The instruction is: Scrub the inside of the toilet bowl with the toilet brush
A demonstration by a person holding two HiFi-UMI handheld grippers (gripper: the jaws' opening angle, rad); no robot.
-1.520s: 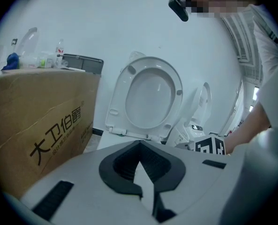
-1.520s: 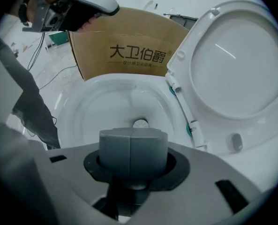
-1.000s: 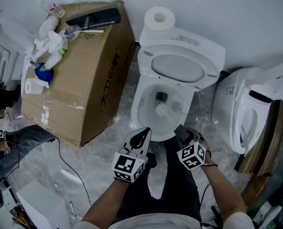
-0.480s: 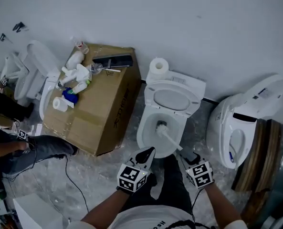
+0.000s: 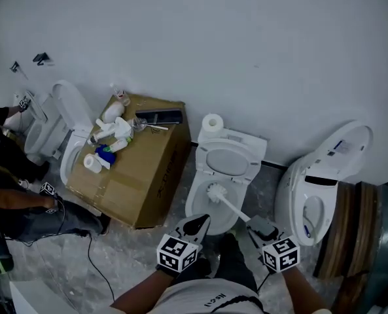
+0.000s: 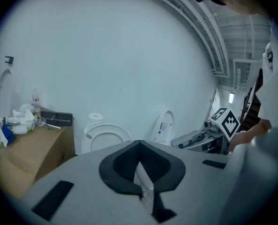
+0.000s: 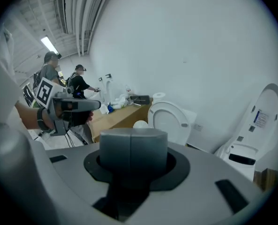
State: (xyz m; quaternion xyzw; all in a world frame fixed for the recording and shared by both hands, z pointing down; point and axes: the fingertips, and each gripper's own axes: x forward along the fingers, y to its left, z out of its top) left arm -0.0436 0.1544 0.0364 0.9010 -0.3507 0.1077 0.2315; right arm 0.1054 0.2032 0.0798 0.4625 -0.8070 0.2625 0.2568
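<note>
The toilet looks glossy ceramic, the box matt cardboard.

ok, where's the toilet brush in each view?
Head view: toilet brush head at the toilet bowl, centre, handle running to the right gripper.
Left gripper view: not in it.
Right gripper view: white head just above the jaws.
Shared landmark: the raised toilet lid.

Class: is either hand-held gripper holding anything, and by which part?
The right hand-held gripper holds the toilet brush by the far end of its handle; the left hand-held gripper is shut, empty.
</note>
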